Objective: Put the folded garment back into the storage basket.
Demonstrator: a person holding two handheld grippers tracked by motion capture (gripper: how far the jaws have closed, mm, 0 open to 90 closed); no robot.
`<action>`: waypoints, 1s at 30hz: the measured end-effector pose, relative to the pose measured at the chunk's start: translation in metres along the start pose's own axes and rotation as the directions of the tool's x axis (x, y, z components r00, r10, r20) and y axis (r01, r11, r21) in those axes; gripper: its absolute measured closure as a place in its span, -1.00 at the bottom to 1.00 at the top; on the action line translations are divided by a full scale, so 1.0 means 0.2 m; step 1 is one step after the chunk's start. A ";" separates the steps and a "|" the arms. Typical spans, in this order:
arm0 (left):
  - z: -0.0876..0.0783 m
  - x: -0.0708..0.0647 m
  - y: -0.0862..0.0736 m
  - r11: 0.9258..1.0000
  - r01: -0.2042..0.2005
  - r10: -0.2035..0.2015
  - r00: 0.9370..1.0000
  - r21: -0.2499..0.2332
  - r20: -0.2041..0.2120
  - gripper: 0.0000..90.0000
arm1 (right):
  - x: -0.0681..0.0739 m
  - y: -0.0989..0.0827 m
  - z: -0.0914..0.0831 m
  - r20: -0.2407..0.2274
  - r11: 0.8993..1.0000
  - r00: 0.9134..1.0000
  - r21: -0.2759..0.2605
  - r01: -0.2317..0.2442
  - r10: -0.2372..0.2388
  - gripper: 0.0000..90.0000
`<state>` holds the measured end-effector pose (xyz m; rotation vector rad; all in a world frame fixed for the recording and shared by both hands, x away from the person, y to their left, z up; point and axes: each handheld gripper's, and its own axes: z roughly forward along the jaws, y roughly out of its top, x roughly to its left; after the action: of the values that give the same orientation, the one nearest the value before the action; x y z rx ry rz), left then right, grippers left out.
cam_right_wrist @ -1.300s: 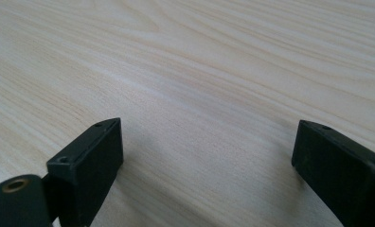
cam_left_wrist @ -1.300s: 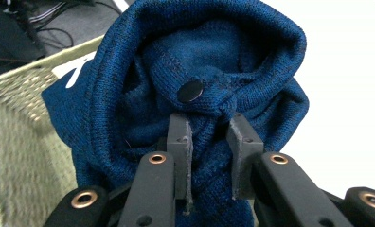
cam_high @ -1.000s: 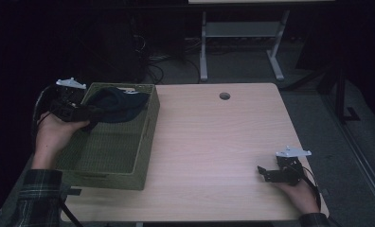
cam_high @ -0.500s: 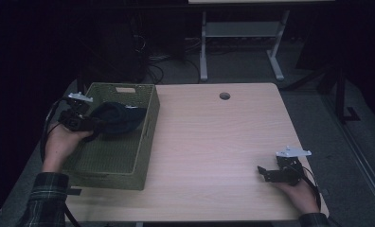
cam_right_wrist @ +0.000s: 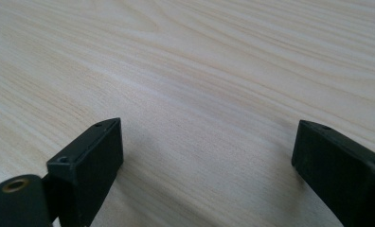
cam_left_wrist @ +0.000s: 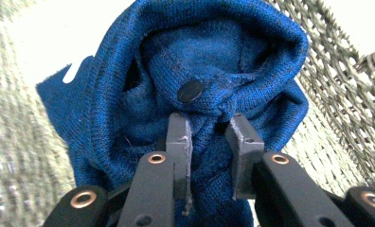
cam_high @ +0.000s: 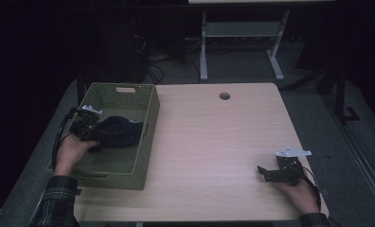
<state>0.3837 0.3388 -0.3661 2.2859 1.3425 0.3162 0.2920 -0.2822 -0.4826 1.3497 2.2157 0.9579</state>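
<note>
My tabletop [cam_high: 214, 142]: pale wood grain, round cable hole [cam_high: 224, 96] near far edge. Woven green basket [cam_high: 150, 123] sits on its left part. My right gripper [cam_high: 266, 172] rests near front right corner.

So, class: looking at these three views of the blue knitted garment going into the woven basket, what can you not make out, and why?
- Basket floor under the blue knitted garment: hidden by the cloth in the high view.
- What kind of garment it is: bunched in the left gripper view, dark and small in the high view.
- Fold pinched by the left gripper: covered by its jaws.
- Right gripper body: cut off by the bottom edge in its own view.
</note>
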 end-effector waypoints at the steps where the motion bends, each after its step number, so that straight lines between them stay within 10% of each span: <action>1: 0.00 0.00 0.00 1.000 0.000 0.000 1.000 0.000 0.000 0.62 | 0.00 0.00 0.00 0.000 1.000 1.000 0.000 0.000 0.000 -0.79; 9: 0.05 0.02 -0.05 0.999 0.018 -0.019 0.999 0.029 0.050 0.54 | 0.00 0.00 0.00 0.000 1.000 1.000 0.003 0.001 -0.001 -0.79; 30: -0.11 -0.06 0.03 0.993 0.024 -0.014 0.997 -0.116 0.080 -0.44 | 0.00 0.00 0.00 0.001 1.000 1.000 0.002 0.001 -0.001 -0.79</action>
<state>0.3727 0.3324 -0.3436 2.1651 1.2717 0.2872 0.2919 -0.2822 -0.4824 1.3496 2.2175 0.9548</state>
